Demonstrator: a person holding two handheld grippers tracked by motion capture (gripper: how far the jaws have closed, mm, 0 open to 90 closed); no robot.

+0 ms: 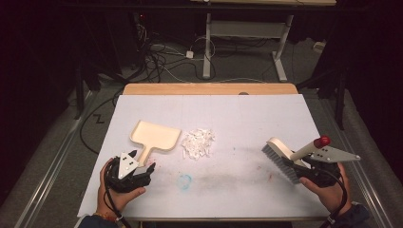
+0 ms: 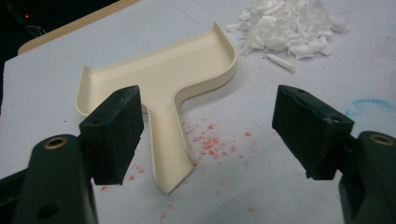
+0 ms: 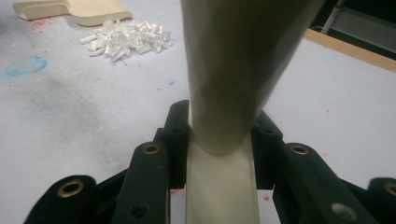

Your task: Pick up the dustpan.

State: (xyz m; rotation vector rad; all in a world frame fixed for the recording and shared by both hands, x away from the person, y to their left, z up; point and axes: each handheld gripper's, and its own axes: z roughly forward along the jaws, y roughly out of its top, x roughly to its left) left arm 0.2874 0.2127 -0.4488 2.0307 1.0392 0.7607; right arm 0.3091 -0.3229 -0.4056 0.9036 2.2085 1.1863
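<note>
While your left gripper (image 2: pixel 210 135) gapes around the dustpan (image 2: pixel 163 84) handle, ungripped, the brush (image 1: pixel 285 159) clamped in your right gripper (image 1: pixel 311 166) could shove the pan off the scraps (image 1: pixel 198 143).

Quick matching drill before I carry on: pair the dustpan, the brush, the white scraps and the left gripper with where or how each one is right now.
1. dustpan
2. brush
3. white scraps
4. left gripper

a. heaped beside the pan's rim
b. open, jaws either side of the pan's handle
c. clamped in the right gripper
d. flat on the table, unheld

Pairs: 1-d, 2-c, 3-a, 4-b
</note>
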